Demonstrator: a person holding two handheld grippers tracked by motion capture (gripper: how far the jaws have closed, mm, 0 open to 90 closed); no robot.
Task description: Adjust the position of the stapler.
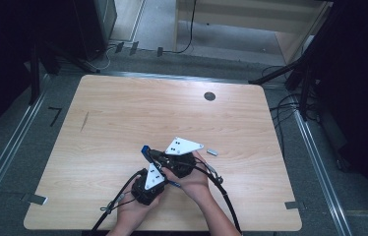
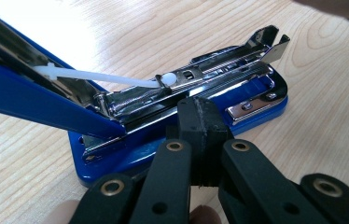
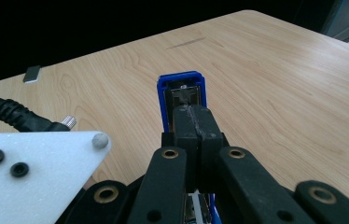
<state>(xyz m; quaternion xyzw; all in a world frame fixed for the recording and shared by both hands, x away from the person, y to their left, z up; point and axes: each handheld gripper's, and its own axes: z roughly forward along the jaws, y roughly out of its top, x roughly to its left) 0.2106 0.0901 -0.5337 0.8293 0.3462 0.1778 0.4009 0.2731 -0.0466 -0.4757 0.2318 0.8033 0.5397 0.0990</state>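
Near the front edge of the wooden table [image 1: 123, 113] I have one blue stapler [image 2: 130, 140] swung open. My left gripper [image 2: 200, 116], jaws pressed together with nothing between them, leans its tips on the metal magazine, I judge to pin the base down. My right gripper [image 3: 195, 123], jaws also closed, rests against the raised blue lid [image 3: 181, 81], probably keeping it back; whether it pinches the lid I cannot tell. One short strip of staples [image 1: 212, 152] lies just right of the grippers – likely the refill
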